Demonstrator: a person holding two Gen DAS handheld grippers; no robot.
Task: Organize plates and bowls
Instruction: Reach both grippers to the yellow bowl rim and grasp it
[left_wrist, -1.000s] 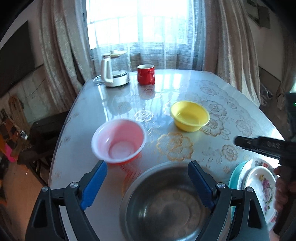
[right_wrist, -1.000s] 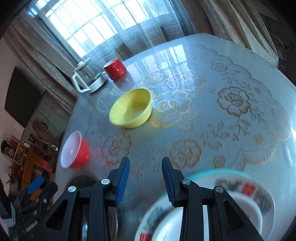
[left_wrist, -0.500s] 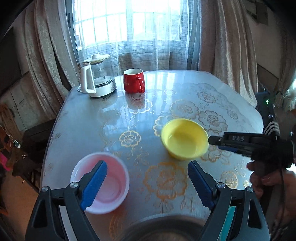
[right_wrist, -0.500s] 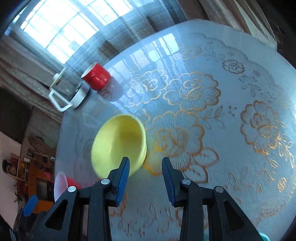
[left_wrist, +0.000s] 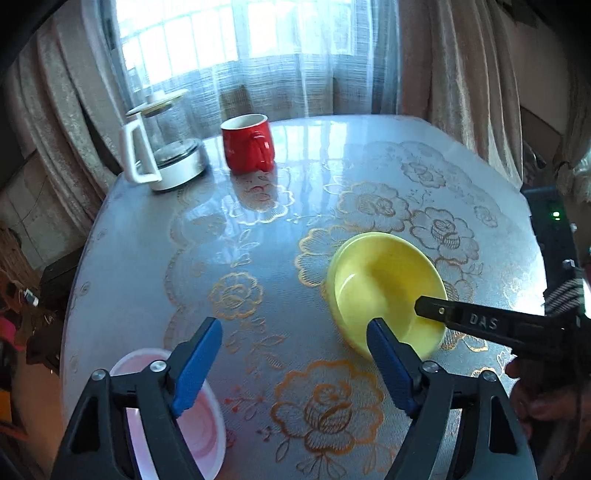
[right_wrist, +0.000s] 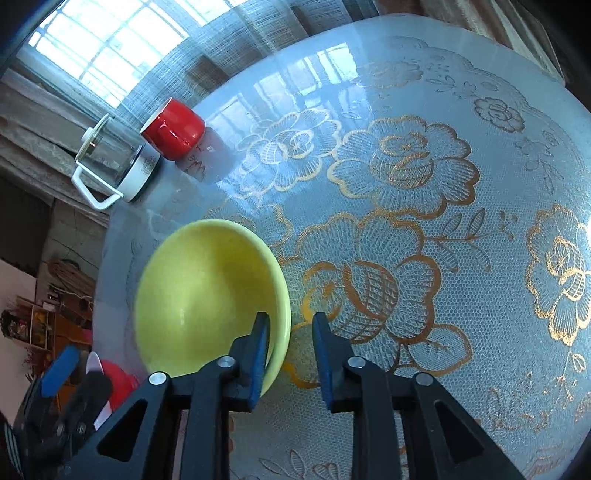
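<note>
A yellow bowl stands on the table. My right gripper is open and straddles the bowl's near rim, with one finger inside the bowl and the other outside; it also shows in the left wrist view reaching over the bowl. My left gripper is wide open and empty, above the table in front of the yellow bowl. A red bowl with a pale inside sits at the near left, partly hidden by my left finger.
A red mug and a glass kettle with a white handle stand at the table's far left by the curtained window. The table has a glossy floral cover. Furniture stands left of the table.
Both grippers moved forward over the table. The steel bowl and the plates have left both views. My right gripper has reached the yellow bowl and now straddles its rim.
</note>
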